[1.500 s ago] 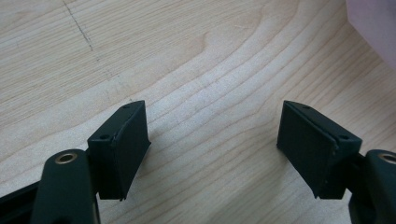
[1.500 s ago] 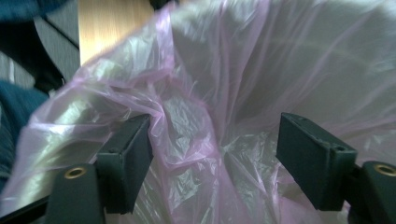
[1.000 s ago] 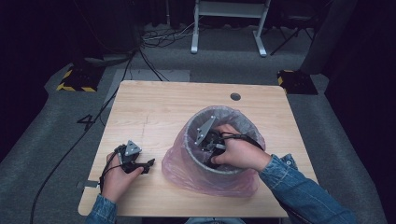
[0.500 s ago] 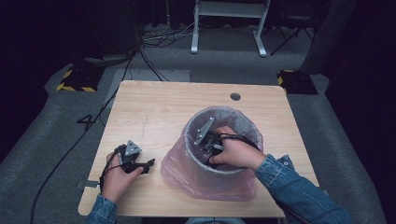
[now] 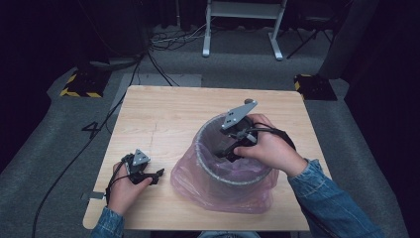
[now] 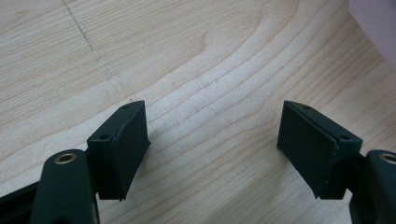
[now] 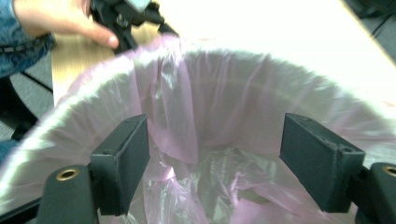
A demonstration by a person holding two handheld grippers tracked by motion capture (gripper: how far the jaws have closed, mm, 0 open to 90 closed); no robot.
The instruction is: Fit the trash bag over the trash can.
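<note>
Right tool (image 5: 229, 151) over the bin (image 5: 233, 174), jaws wide, nothing held, pink liner (image 7: 187, 107) below; left tool (image 5: 154, 174) on the table (image 5: 173, 114), jaws wide, empty.

- Table (image 5: 173, 114): pale wood, visible grain, matt, w/ faint pencil-like marks.
- Bin liner (image 5: 198, 181): thin pink plastic film, translucent, crinkled, slight sheen.
- Bin rim (image 5: 233, 179): looks like hard grey plastic under the film.
- Left gripper (image 6: 212, 140) pads: matt black, smooth.
- Right gripper (image 7: 212, 158) top plate: grey, flat, looks like metal.
- Sleeve (image 5: 332, 198): blue denim cloth.
- Floor (image 5: 44, 148): grey, rough, carpet-like.
</note>
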